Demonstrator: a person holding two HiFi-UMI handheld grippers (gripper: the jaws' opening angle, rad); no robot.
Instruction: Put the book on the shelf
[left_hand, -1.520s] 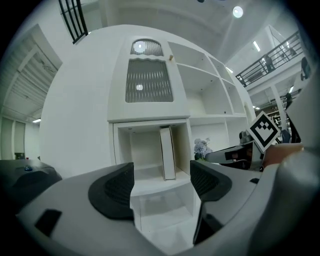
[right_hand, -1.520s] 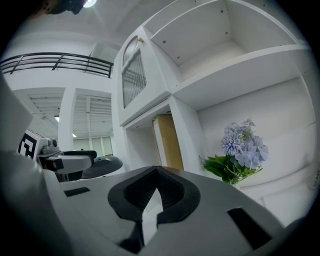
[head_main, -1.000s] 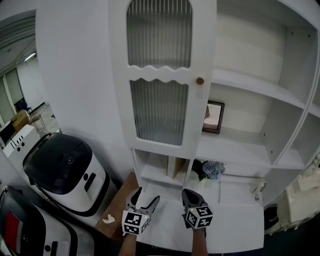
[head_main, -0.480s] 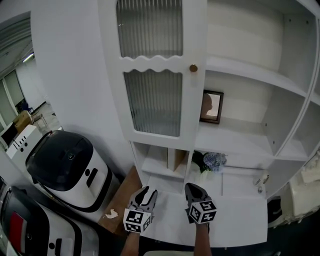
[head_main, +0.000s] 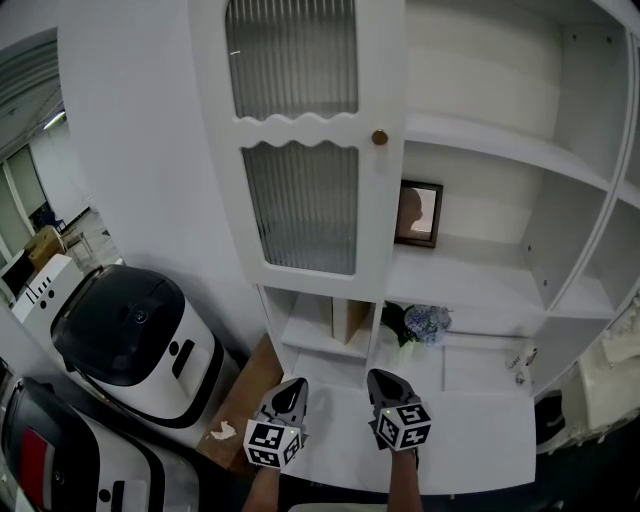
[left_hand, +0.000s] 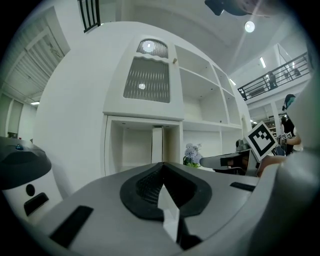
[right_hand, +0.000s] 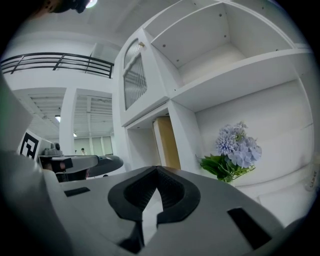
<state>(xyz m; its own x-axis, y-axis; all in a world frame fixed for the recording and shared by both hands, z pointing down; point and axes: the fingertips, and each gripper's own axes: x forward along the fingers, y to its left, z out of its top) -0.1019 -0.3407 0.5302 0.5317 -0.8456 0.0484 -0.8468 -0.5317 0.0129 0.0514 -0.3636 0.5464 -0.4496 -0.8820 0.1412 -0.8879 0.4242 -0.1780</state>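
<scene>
A thin tan book (head_main: 345, 320) stands upright in the low compartment of the white shelf unit (head_main: 480, 290), just left of a divider. It also shows in the left gripper view, book (left_hand: 157, 145), and in the right gripper view, book (right_hand: 167, 142). My left gripper (head_main: 291, 390) hangs in front of that compartment, apart from the book. Its jaws have just been closing and are now shut with nothing between them, left gripper (left_hand: 162, 166). Beside it my right gripper (head_main: 384, 383) is shut and empty too, right gripper (right_hand: 157, 169).
Blue flowers (head_main: 427, 322) sit right of the book, a framed picture (head_main: 418, 213) one shelf up. A glass-panelled door (head_main: 300, 150) with a knob (head_main: 380, 137) hangs above. White-and-black machines (head_main: 135, 340) and a brown box (head_main: 245, 395) stand left. A small ornament (head_main: 522, 362) lies on the ledge.
The left gripper's jaws went from wide apart to shut with nothing in them. Both grippers stayed in front of the low shelf; the head view shifted a little.
</scene>
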